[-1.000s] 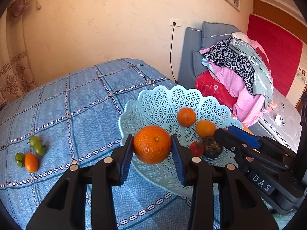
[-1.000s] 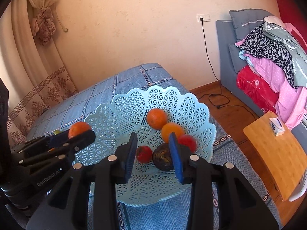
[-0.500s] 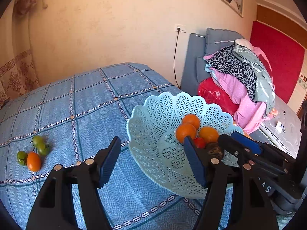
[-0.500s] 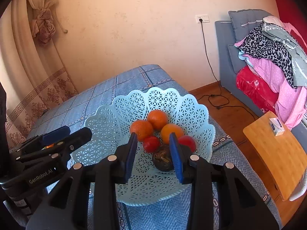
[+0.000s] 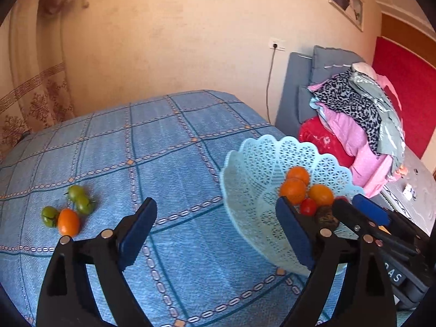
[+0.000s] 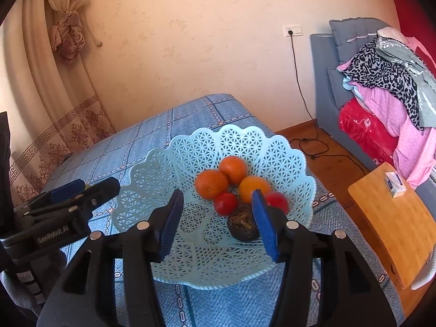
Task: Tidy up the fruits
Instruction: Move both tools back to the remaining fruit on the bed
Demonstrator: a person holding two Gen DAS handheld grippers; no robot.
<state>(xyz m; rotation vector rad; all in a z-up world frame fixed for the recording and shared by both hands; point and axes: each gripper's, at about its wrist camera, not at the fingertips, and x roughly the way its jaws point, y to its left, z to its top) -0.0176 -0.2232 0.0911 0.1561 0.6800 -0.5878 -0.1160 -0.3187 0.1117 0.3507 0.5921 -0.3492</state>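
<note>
While my left gripper (image 5: pixel 215 234) spreads its blue-padded jaws wider with nothing between them, it tilts down over the blue checked bedspread (image 5: pixel 169 163) at lower centre of its frame. My right gripper (image 6: pixel 215 218) is opening too, its pads clear of everything, angled down above the pale blue lattice plastic basket (image 6: pixel 190 150) at centre frame. Inside the basket lie three oranges (image 6: pixel 211 184), two red tomatoes (image 6: pixel 225 203) and a dark, wrinkled round fruit (image 6: pixel 242 226), close against my right pad. At the left view's lower left, three green tomatoes (image 5: pixel 81 203) and one small orange fruit (image 5: pixel 68 222) sit clustered on the bedspread.
</note>
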